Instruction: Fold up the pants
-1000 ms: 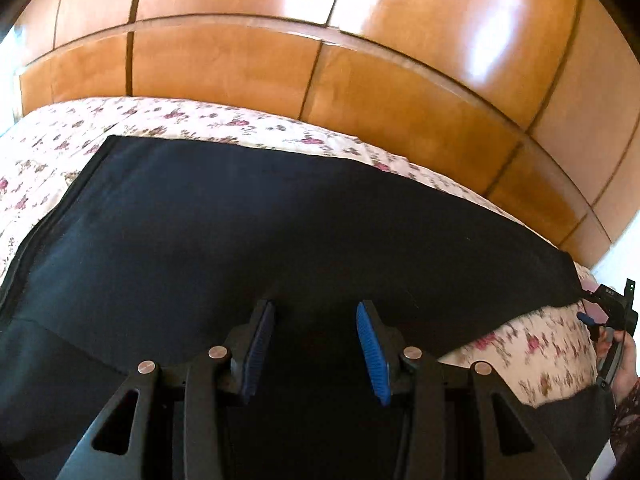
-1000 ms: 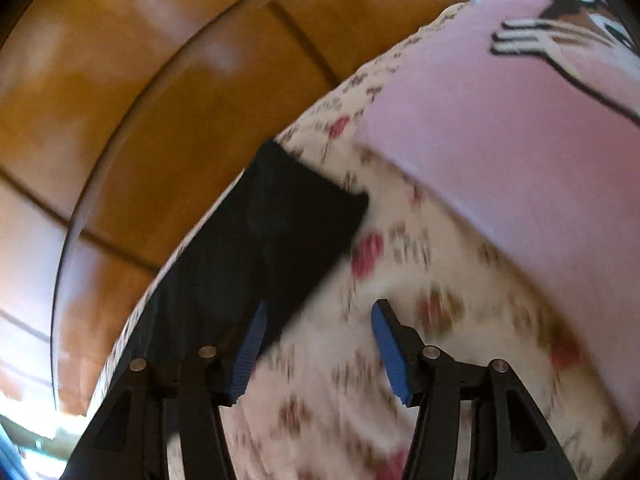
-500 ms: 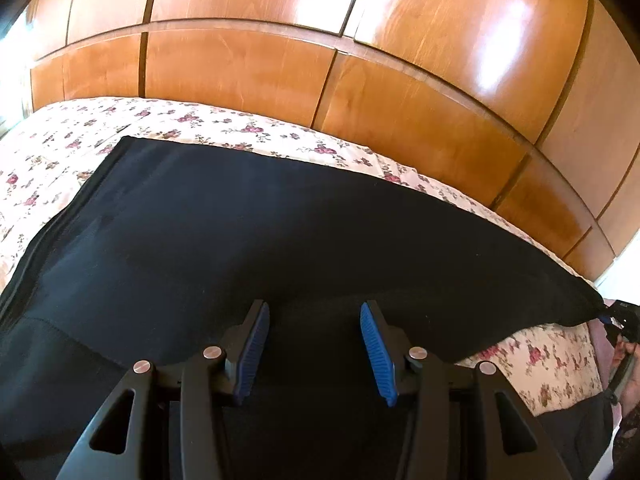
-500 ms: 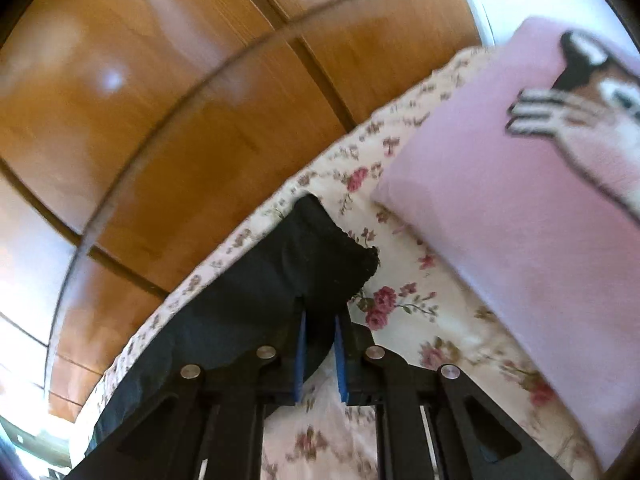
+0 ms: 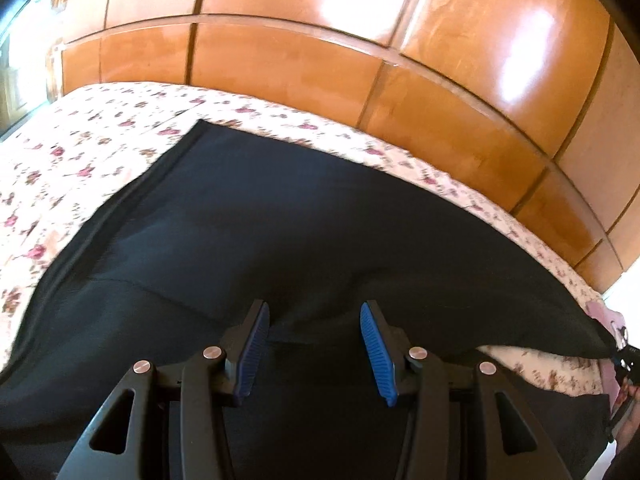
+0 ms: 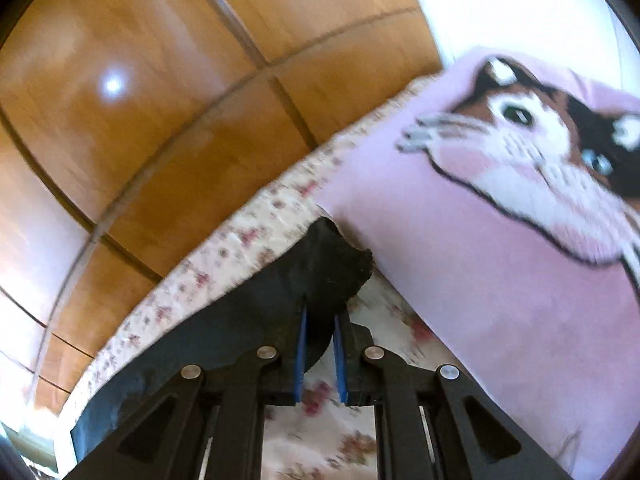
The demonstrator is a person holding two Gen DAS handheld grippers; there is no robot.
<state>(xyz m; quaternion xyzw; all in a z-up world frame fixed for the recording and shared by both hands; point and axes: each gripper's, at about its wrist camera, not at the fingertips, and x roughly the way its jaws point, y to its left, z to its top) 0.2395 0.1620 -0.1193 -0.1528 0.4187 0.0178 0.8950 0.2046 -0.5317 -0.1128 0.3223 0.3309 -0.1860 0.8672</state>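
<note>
Black pants (image 5: 280, 220) lie spread across a floral bedsheet (image 5: 80, 148). My left gripper (image 5: 314, 344) is open, its blue pads just above the middle of the pants, holding nothing. My right gripper (image 6: 320, 344) is shut on the leg end of the pants (image 6: 328, 264) and lifts that hem off the sheet; it also shows at the far right edge of the left wrist view (image 5: 622, 352), where the cloth is pulled into a taut point.
A glossy wooden wardrobe (image 5: 360, 60) runs behind the bed. A pink pillow with a cat face (image 6: 500, 220) lies right beside the held hem. Floral sheet (image 6: 328, 440) lies under the right gripper.
My right gripper closed on the pant leg hem and lifted it. The left gripper stayed open and shifted slightly over the pants, which now bunch a little near its pads.
</note>
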